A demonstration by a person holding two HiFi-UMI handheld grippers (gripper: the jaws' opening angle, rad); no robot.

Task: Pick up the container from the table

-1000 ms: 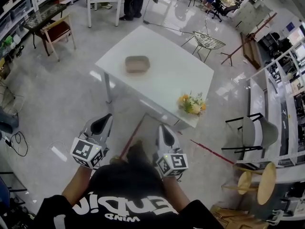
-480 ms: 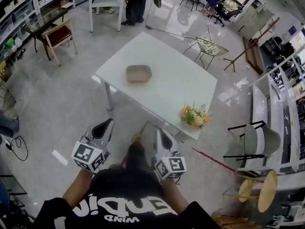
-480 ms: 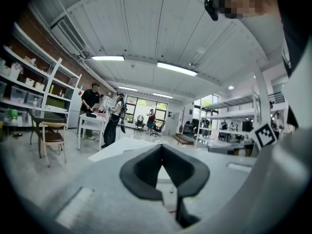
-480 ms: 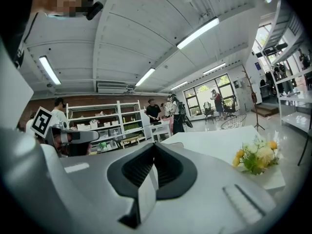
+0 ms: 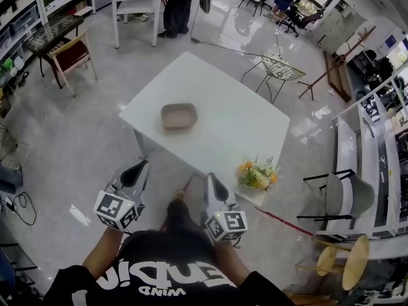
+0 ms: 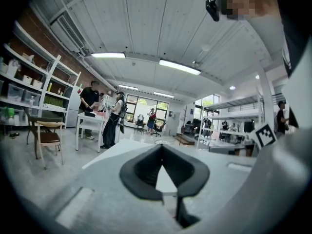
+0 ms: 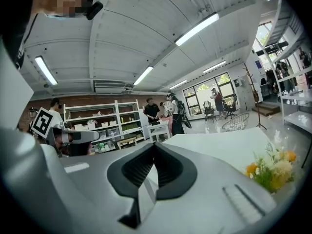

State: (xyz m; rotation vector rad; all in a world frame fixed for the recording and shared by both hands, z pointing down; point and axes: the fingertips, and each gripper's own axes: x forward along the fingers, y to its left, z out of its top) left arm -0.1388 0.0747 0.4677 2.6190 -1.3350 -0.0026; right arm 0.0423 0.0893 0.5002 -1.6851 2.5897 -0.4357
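White counter carries the tan container near its middle, well apart from the left gripper and right gripper, both empty with jaws pressed together, so arriving unopened would likely shove it away, or clip the flowers at the near corner.

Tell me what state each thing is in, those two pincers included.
Container: upright on the table, lidless, untouched.
Left gripper: shut, empty, short of the table.
Right gripper: shut, empty, short of the table.
Flowers: sitting at the table's near edge.
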